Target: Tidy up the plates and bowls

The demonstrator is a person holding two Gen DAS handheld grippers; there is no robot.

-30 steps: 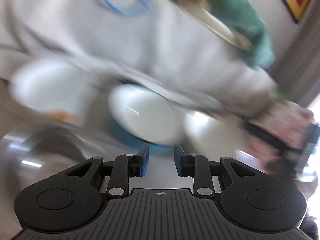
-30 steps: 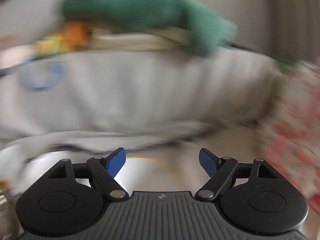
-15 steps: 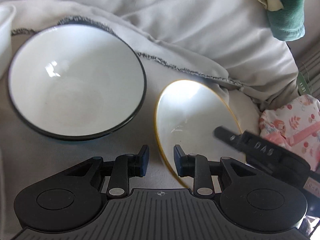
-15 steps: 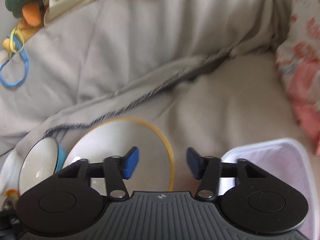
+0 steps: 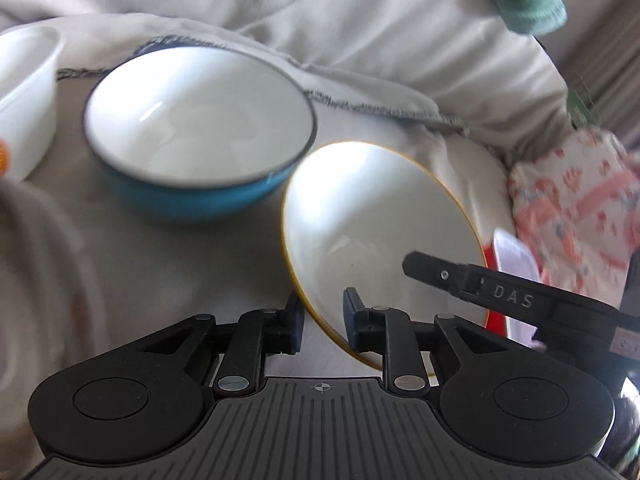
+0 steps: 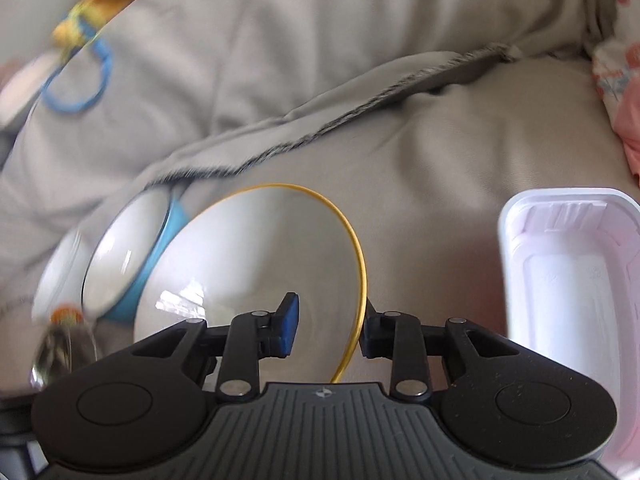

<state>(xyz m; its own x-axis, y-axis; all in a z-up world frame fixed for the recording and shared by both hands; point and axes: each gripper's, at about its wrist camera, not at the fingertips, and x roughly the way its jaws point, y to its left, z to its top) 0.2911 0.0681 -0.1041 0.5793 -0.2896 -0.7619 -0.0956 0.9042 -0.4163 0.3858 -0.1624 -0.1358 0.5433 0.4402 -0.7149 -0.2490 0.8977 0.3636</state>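
Yellow bowl (image 6: 256, 264) sits tilted on blanket (image 6: 460, 140), beside blue bowl (image 5: 192, 184). Right gripper (image 6: 326, 326) pinches its rim. Left gripper (image 5: 322, 322) closing around opposite rim, not yet pressing. Best lift both together, level, slow.

Both wrist cams sit close, angled down over own fingers at bedding. Left cam views yellow-rimmed bowl (image 5: 372, 216) from its left, right cam (image 6: 256, 264) from opposite side; blue bowl (image 5: 200, 128) shared too.

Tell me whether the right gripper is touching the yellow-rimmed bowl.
Touching. The right wrist view shows the right gripper shut on the rim of the yellow-rimmed bowl, one finger inside the bowl, the other outside.
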